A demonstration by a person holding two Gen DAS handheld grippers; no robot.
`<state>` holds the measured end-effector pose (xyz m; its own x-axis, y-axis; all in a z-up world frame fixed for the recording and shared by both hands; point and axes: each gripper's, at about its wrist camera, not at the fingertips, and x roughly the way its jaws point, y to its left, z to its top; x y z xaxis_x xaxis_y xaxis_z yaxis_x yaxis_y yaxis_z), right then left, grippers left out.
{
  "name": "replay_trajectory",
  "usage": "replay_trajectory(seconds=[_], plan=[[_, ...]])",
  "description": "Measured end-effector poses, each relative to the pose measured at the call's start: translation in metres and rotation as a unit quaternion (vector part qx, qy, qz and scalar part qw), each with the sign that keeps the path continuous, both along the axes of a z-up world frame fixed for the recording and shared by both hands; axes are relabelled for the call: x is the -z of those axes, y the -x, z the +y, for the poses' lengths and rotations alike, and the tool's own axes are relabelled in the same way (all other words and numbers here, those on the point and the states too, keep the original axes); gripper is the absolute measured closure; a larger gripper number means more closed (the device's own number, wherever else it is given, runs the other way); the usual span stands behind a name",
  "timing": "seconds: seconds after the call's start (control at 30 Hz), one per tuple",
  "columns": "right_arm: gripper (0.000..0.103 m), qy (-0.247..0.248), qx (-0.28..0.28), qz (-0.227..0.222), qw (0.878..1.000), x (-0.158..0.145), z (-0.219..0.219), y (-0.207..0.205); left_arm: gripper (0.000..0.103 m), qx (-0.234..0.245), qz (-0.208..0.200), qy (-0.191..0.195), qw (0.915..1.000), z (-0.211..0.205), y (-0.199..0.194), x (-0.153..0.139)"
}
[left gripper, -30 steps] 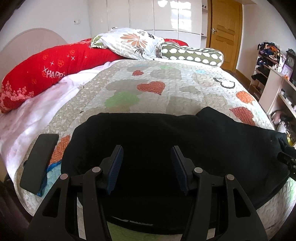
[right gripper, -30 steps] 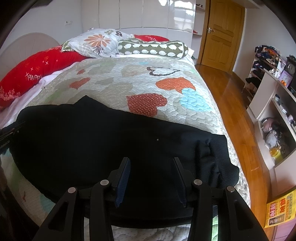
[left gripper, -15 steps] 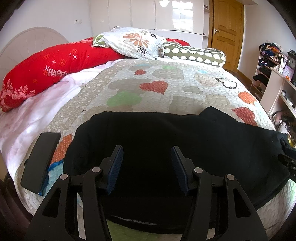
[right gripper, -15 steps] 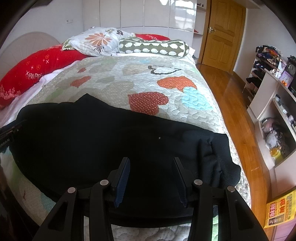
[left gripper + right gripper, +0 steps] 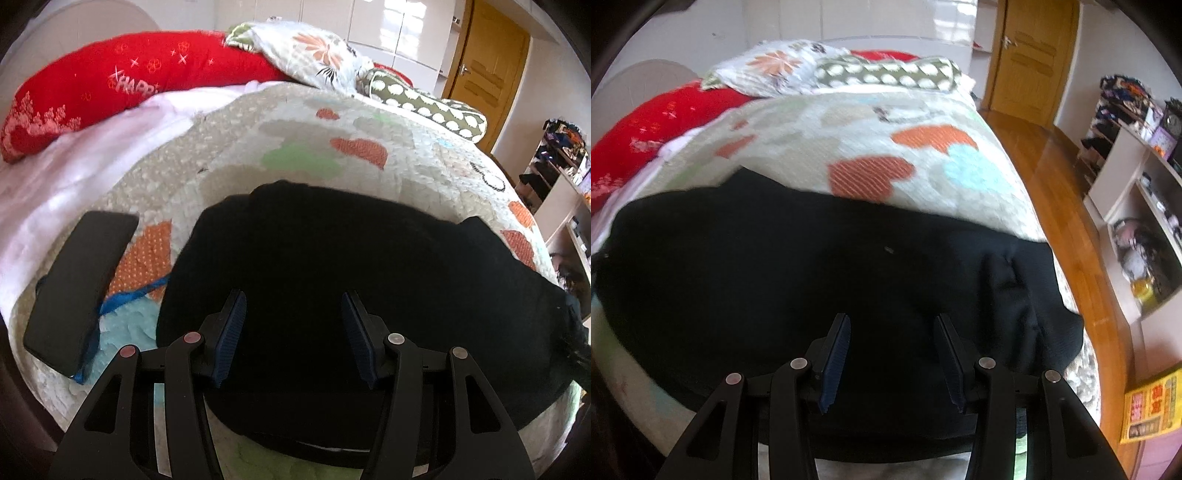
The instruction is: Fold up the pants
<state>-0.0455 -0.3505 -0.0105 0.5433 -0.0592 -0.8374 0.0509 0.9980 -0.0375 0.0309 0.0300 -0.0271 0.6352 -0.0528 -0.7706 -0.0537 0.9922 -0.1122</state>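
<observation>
i see quilt point(image 5: 236, 177) spread over bed, black pants point(image 5: 351, 266) flat across its near end. left view only: phone point(image 5: 79, 286) beside pants. right view only: bunched end point(image 5: 1027, 295). left gripper point(image 5: 291, 317), right gripper point(image 5: 892, 338) both spread wide above pants, empty.

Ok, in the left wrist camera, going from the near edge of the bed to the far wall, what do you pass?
Left gripper → black pants → heart-patterned quilt → floral pillow → white wardrobe doors.
</observation>
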Motion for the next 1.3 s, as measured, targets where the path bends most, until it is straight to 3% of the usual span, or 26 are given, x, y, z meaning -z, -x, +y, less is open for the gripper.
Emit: replay_trajectory(seconds=[0.23,0.37,0.67,0.8,0.93,1.3], plan=[[0.057,-0.037,-0.001,-0.017,0.999,-0.014,-0.013,-0.002,0.049,0.003,-0.035,-0.015,0.9993,-0.003,0.002,-0.027],[0.056,-0.059,-0.004,-0.024,0.998,-0.022,-0.011,-0.010,0.049,-0.008,-0.032,-0.026,0.9991,0.003,-0.012,-0.028],[0.048,-0.060,-0.075,-0.029,0.995,-0.018,0.054,-0.061,0.049,-0.025,-0.021,-0.043,0.9985,0.009,-0.037,-0.015],[0.048,-0.064,-0.103,-0.024,0.992,-0.011,0.089,-0.089,0.040,-0.029,-0.021,-0.044,0.9984,0.011,-0.043,-0.010],[0.048,-0.065,-0.129,-0.021,0.989,-0.004,0.122,-0.107,0.040,-0.028,-0.019,-0.038,0.9987,0.012,-0.047,-0.005],[0.044,-0.030,-0.135,-0.014,0.990,0.019,0.148,-0.124,0.038,-0.028,-0.027,-0.046,0.9982,0.010,-0.048,-0.002]])
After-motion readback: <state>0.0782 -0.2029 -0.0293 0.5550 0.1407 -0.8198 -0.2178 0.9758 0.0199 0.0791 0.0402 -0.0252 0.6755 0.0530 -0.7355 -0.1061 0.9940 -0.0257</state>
